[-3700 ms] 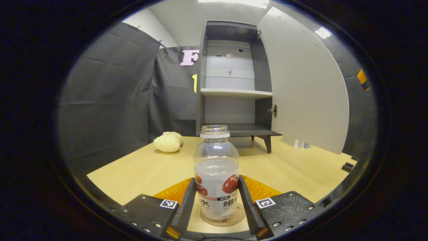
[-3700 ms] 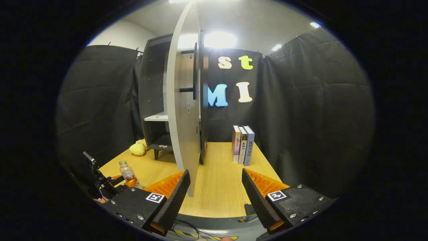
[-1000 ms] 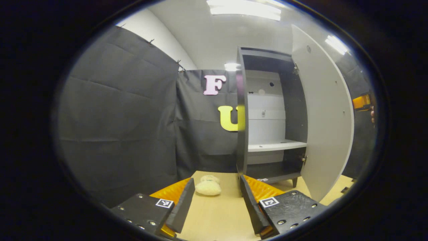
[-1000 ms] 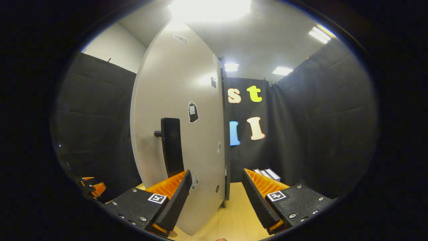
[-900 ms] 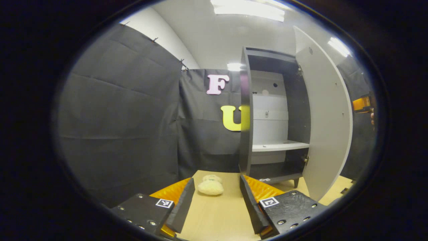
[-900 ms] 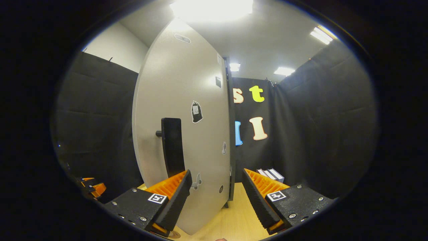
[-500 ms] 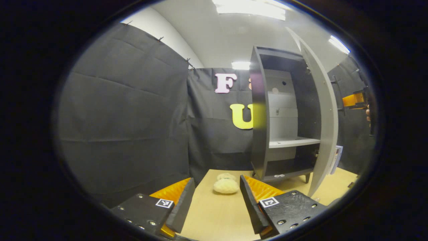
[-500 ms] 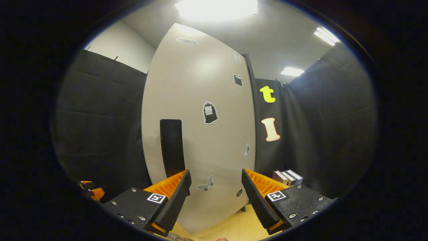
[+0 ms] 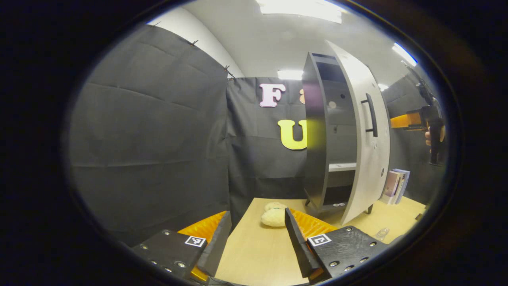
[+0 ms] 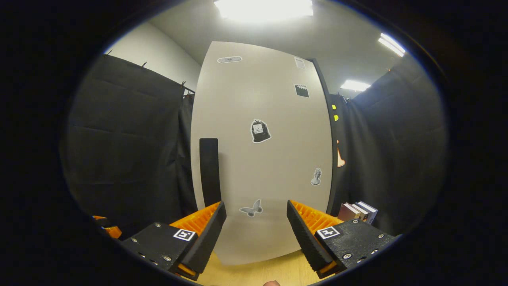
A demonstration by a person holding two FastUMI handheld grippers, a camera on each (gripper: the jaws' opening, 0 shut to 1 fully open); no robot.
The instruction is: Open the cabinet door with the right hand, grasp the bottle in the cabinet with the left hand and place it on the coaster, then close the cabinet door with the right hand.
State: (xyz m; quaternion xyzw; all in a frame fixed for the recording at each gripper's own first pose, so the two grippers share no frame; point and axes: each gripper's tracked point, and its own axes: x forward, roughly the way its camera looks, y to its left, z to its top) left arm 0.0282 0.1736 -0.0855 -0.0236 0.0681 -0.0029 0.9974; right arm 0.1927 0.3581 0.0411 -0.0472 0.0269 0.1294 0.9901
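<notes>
In the left gripper view the left tool [image 9: 254, 238] has its fingers spread wide with nothing between them, held above the pale wooden worktop [image 9: 254, 254]. Ahead of it stands the dark cabinet [image 9: 316, 135], its pale door [image 9: 367, 147] partly ajar, with a gap showing a white shelf [image 9: 341, 167] inside. The door's dark handle [image 9: 371, 115] faces outward. A cream plush toy [image 9: 273, 217] lies on the worktop near the cabinet's foot. The bottle [image 9: 381, 233] shows small and unclear at the lower right, on the worktop in front of the door. Books [image 9: 395, 186] stand beyond the door. Far right, a hand [image 9: 430, 137] holds the other tool.

In the right gripper view the right tool [image 10: 256, 234] is also wide open and holds nothing, facing the door's [image 10: 262, 159] outer face, close to it; contact cannot be told. The handle [image 10: 209, 171] sits just above its left finger [image 10: 206, 234]. Stickers dot the door.
</notes>
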